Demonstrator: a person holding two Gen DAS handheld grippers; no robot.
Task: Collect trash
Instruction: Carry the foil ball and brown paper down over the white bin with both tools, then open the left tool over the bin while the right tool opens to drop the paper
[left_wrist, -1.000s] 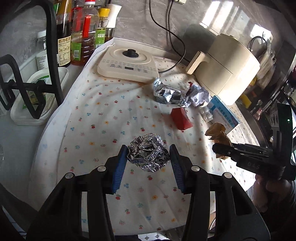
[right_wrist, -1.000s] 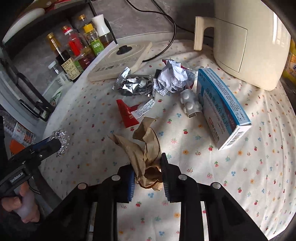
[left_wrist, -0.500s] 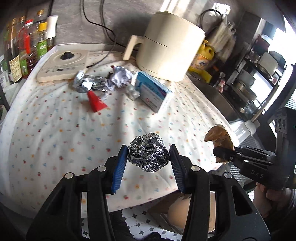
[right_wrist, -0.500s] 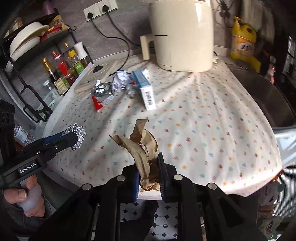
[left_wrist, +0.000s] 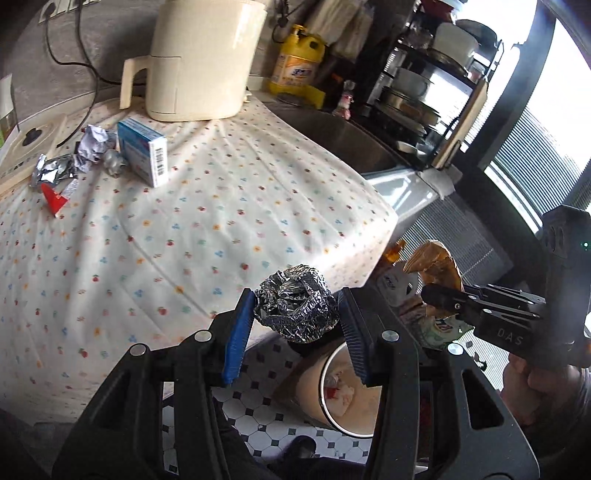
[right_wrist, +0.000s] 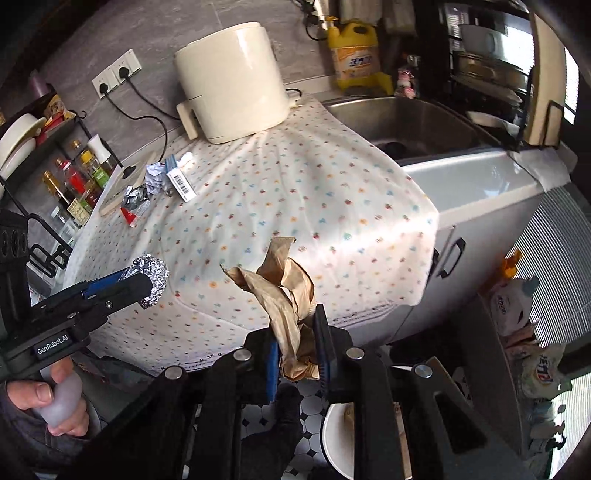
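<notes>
A crumpled foil ball (left_wrist: 295, 302) sits between the blue pads of my left gripper (left_wrist: 295, 314), which is shut on it, past the table's front edge. Crumpled brown paper (right_wrist: 284, 291) stands up from my right gripper (right_wrist: 297, 332), shut on its lower end. In the left wrist view the right gripper (left_wrist: 430, 295) hangs just to the right with the brown paper (left_wrist: 436, 262). In the right wrist view the left gripper (right_wrist: 146, 282) carries the foil ball (right_wrist: 153, 275) at the left. Below both, on the tiled floor, stands a round white-rimmed bin (left_wrist: 364, 434), its rim (right_wrist: 327, 428) partly hidden by the fingers.
On the dotted tablecloth (left_wrist: 207, 229) at the far left lie a blue box (left_wrist: 142, 151), crumpled paper (left_wrist: 92, 144), a foil wrapper (left_wrist: 51, 171) and a red scrap (left_wrist: 53, 199). A cream air fryer (left_wrist: 199, 59) stands behind; a steel sink (right_wrist: 402, 122) lies to the right.
Both grippers have swung away from over the table to beyond its front edge, above the floor and bin, still carrying the foil ball and the brown paper.
</notes>
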